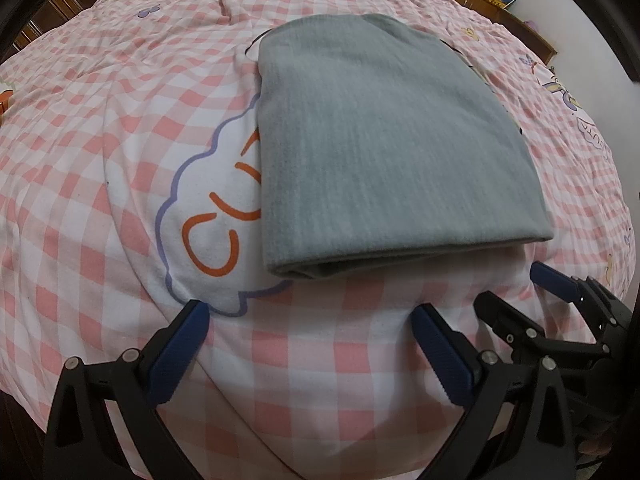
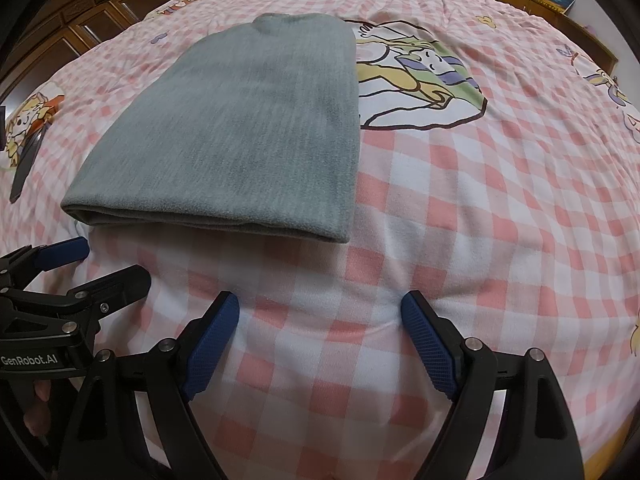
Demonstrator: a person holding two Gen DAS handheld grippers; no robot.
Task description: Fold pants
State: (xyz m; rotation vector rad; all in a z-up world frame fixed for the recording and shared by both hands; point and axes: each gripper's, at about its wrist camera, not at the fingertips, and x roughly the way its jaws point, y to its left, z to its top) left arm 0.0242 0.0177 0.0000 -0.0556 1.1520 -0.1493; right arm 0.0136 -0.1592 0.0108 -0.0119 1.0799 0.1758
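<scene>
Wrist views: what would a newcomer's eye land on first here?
The grey pants, folded into a neat flat stack, lie mid-frame on the pink checked bedsheet, partly covering an orange-lettered cartoon print. Below them both grippers hang open and empty over bare sheet: the left gripper and the right gripper, blue pads wide apart, neither touching the pants.

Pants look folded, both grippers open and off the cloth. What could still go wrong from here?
1. The grey pants lie in stacked layers whose near edge is loose; a pinch there by the left gripper or right gripper may catch only the top layer and undo the fold.
2. The checked bedspread is soft and wrinkled; open fingers low over it might snag it and drag the pants.
</scene>
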